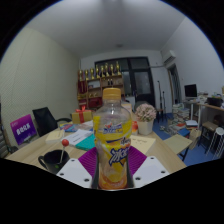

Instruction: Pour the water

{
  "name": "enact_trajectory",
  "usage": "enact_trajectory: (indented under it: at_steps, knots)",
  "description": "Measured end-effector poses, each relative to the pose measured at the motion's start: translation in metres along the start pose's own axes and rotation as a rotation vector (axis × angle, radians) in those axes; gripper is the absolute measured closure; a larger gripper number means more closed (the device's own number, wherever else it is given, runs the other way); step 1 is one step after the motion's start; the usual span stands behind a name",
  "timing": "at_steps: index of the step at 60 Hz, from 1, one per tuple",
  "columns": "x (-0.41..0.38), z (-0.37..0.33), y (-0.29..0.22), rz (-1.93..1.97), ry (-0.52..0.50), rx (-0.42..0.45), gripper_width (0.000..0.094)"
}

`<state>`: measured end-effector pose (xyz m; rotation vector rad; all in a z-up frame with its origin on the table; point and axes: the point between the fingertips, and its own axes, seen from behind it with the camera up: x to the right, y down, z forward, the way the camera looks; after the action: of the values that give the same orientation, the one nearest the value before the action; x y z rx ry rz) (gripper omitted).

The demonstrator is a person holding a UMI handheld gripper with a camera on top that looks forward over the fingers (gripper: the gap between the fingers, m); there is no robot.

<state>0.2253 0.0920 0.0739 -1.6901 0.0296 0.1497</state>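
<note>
A clear bottle of yellow drink with an orange cap and a yellow label stands upright between my fingers. My gripper is shut on the bottle, with a purple pad pressing on each side of its lower half. It is held above a wooden table. A black bowl sits on the table to the left of the fingers.
A purple box stands at the table's left. Colourful items and a white cup with a pink thing lie beyond the bottle. Office chairs, shelves with trophies and desks fill the room behind.
</note>
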Motion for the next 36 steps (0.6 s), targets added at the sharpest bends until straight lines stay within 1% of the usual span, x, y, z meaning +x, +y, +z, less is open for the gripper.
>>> enact_trajectory:
  at_steps: [3,5,10,11,12,14,16,17,18,20,21,31,32,36]
  knots:
    - [-0.005,-0.003,0.001,0.010,-0.001,0.010,0.0528]
    - [-0.007,0.006,-0.004,0.008,-0.001,0.013,0.0501]
    - [-0.001,-0.004,-0.003,0.000,-0.005,0.005,0.0422]
    - [-0.001,-0.005,-0.002,0.000,-0.003,-0.004,0.0391]
    - [0.005,0.011,-0.004,0.000,-0.002,-0.017,0.0355]
    - [-0.008,-0.008,0.002,0.001,0.006,-0.028,0.0272]
    - [-0.012,-0.017,0.000,0.002,-0.001,-0.019,0.0189]
    - [-0.003,-0.011,-0.008,0.002,-0.006,-0.011,0.0147]
    - [-0.005,-0.017,-0.011,0.001,-0.008,0.001,0.0128]
    - [-0.010,-0.018,-0.018,-0.008,-0.008,0.014,0.0120]
    - [-0.014,-0.042,-0.014,-0.015,-0.006,0.017,0.0119]
    - [-0.003,-0.126,-0.009,-0.070,0.044,-0.012,0.0118]
    - [-0.001,-0.124,-0.008,-0.074,0.051,-0.017,0.0122]
    - [0.003,-0.170,0.003,-0.098,0.067,-0.033,0.0129]
